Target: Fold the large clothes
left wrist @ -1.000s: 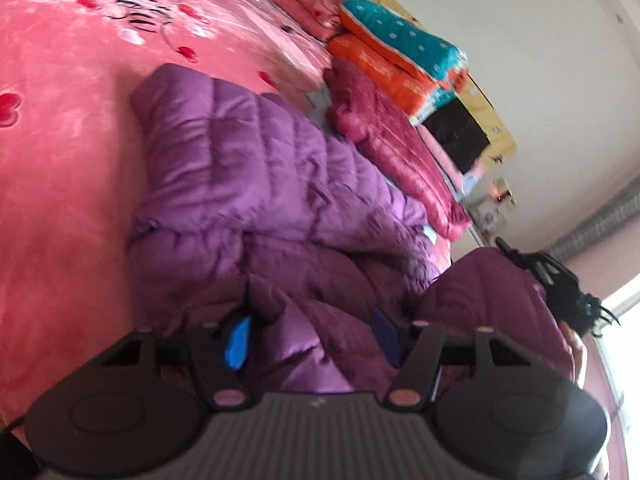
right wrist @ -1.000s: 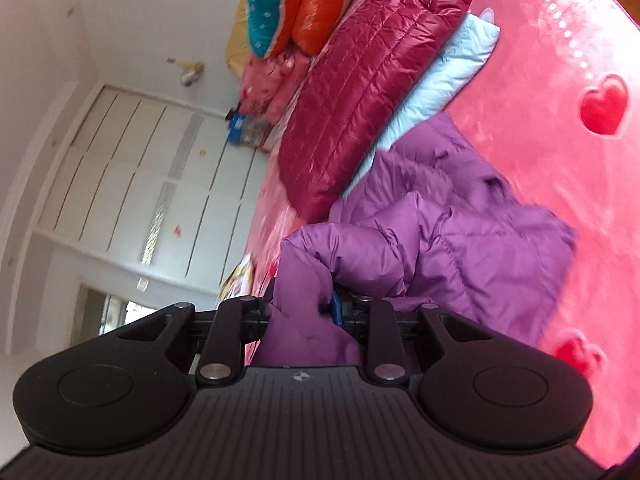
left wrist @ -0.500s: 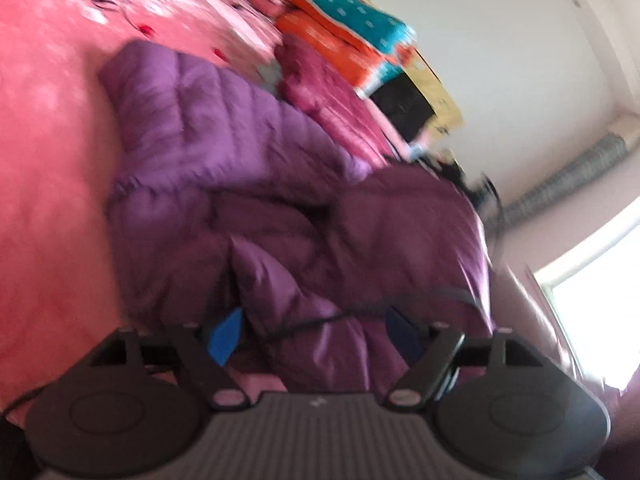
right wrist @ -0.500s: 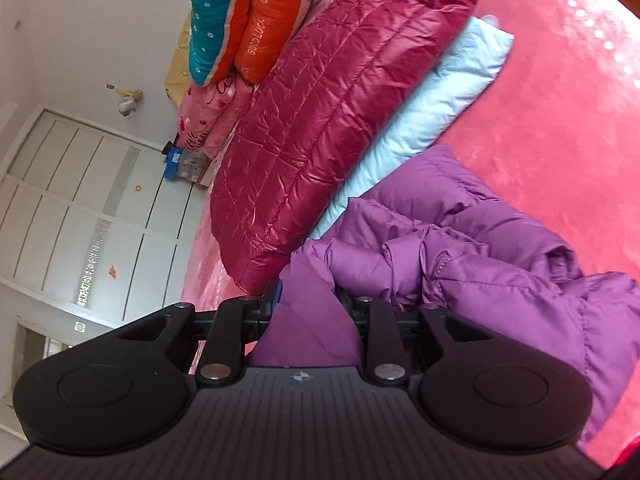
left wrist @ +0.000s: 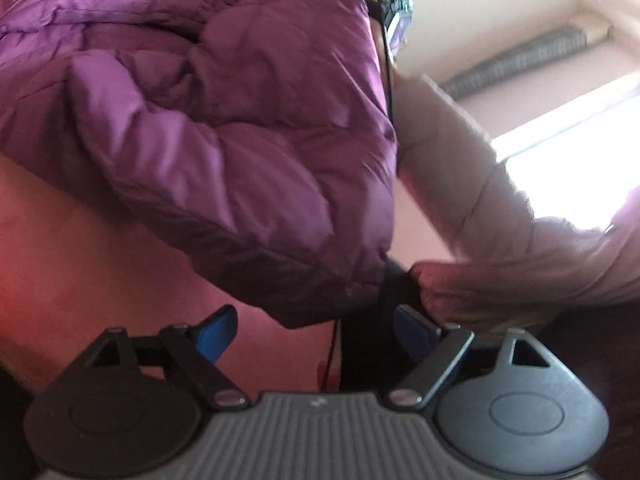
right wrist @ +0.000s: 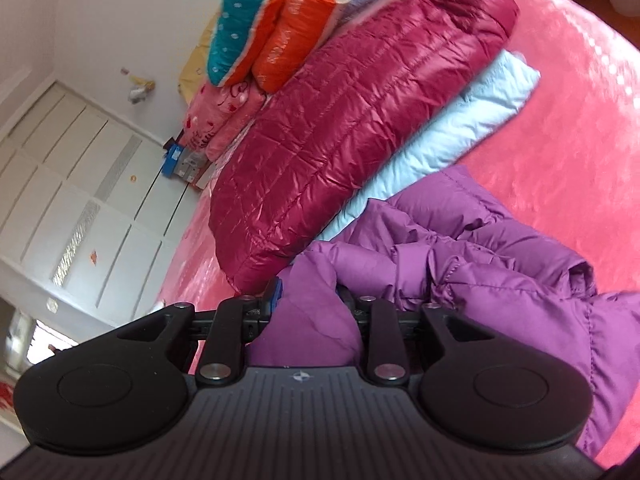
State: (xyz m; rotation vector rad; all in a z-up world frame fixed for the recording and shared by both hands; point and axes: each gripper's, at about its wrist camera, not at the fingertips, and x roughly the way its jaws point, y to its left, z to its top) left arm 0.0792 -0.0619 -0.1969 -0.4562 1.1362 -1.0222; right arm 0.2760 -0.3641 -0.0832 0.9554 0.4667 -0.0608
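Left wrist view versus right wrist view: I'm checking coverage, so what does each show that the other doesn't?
Left wrist only: the left gripper, its jaws opening with no fabric between them, a person's pale sleeve, a bright window.

Right wrist only: the right gripper with a fold of jacket between its jaws, which are opening, a blue jacket, a wardrobe, stacked pillows.

Both: the purple jacket on the pink bedspread, and the red jacket, only a sliver of it in the left view.
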